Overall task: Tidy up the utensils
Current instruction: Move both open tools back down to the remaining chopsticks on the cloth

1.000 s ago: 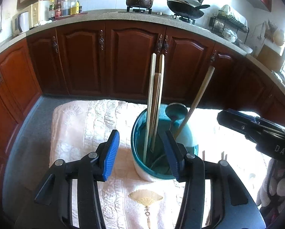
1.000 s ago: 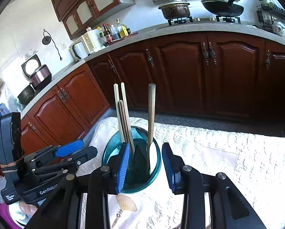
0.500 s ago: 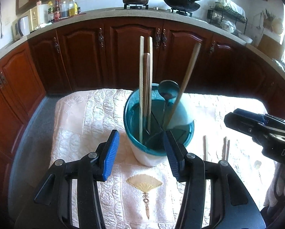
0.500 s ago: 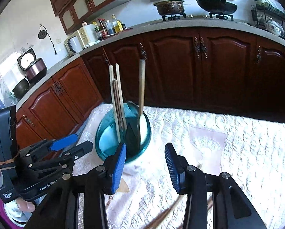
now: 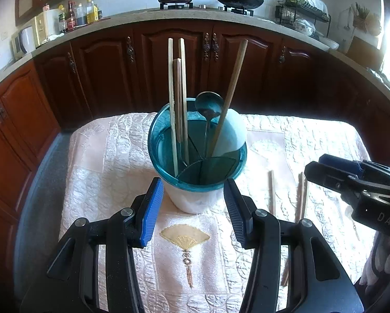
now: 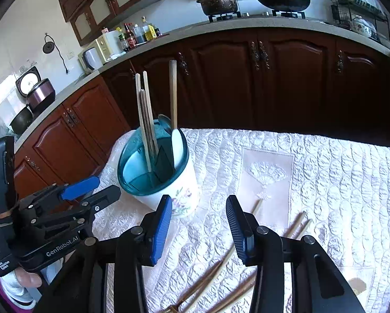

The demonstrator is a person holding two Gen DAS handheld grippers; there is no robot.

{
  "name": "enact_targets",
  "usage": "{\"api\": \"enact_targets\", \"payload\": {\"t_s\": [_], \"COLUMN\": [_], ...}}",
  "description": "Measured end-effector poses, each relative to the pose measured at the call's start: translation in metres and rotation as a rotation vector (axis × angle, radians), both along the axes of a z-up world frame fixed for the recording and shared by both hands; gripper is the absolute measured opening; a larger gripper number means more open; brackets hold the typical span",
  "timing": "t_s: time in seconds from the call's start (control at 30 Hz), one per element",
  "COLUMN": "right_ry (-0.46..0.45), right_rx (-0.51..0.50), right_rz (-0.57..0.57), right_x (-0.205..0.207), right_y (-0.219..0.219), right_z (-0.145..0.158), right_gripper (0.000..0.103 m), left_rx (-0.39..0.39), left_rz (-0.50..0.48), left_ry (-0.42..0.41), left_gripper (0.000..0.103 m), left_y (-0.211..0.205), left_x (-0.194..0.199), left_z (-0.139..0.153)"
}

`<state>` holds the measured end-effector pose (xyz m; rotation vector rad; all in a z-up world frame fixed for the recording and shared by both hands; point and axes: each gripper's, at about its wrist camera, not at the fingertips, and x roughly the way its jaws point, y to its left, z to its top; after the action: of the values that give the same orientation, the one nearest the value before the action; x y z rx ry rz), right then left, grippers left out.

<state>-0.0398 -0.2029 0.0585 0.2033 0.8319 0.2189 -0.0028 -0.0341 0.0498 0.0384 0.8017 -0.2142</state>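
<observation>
**Both grippers empty by the holder**

The holder [image 5: 197, 156] stands mid-cloth [image 5: 95, 156], with chopsticks [image 5: 178, 99], a spoon [image 5: 209, 109] and a stick inside it. The left gripper [image 5: 193, 210] gapes wide, its pads flanking the holder's base without touching. The right gripper [image 6: 198, 230], jaws just widening and empty, hovers over loose chopsticks [image 6: 215, 268] at the holder's four o'clock. Cabinets [image 6: 286, 78] bound twelve o'clock; bare cloth lies open toward three.

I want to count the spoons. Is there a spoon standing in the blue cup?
Yes, one metal spoon stands bowl-up inside the blue-rimmed cup, beside the wooden chopsticks.
</observation>
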Motion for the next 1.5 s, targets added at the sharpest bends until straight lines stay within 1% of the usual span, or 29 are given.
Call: {"api": "enact_targets", "payload": {"t_s": [0.5, 0.67, 0.77, 1.03, 1.2, 1.33, 1.5], "right_ry": [0.059, 0.098, 0.128, 0.227, 0.247, 0.246, 0.26], "right_rx": [0.013, 0.012, 0.011, 0.037, 0.063, 0.07, 0.048], "right_rz": [-0.065, -0.1, -0.122, -0.181, -0.206, -0.244, -0.28], "right_x": [-0.02, -0.026, -0.031, -0.038, -0.035, -0.029, -0.013], "right_y": [-0.028, -0.041, -0.05, -0.076, -0.089, -0.105, -0.119], "right_z": [-0.024, -0.037, -0.05, -0.091, -0.108, -0.119, -0.128], "right_gripper": [0.042, 0.042, 0.042, 0.042, 0.042, 0.042, 0.039], "left_rx": [0.015, 0.014, 0.009, -0.003, 0.011, 0.021, 0.033], "left_rz": [-0.043, -0.072, -0.095, -0.158, -0.194, -0.21, -0.222], "left_ry": [0.037, 0.046, 0.056, 0.119, 0.162, 0.171, 0.185], "left_gripper": [0.048, 0.048, 0.048, 0.048, 0.048, 0.048, 0.048], "left_y": [-0.016, -0.023, -0.027, -0.041, -0.056, -0.065, -0.076], "left_x": [-0.013, -0.017, -0.019, -0.021, -0.02, -0.017, -0.015], "left_z": [-0.016, -0.023, -0.028, -0.048, -0.063, -0.067, -0.074]}}
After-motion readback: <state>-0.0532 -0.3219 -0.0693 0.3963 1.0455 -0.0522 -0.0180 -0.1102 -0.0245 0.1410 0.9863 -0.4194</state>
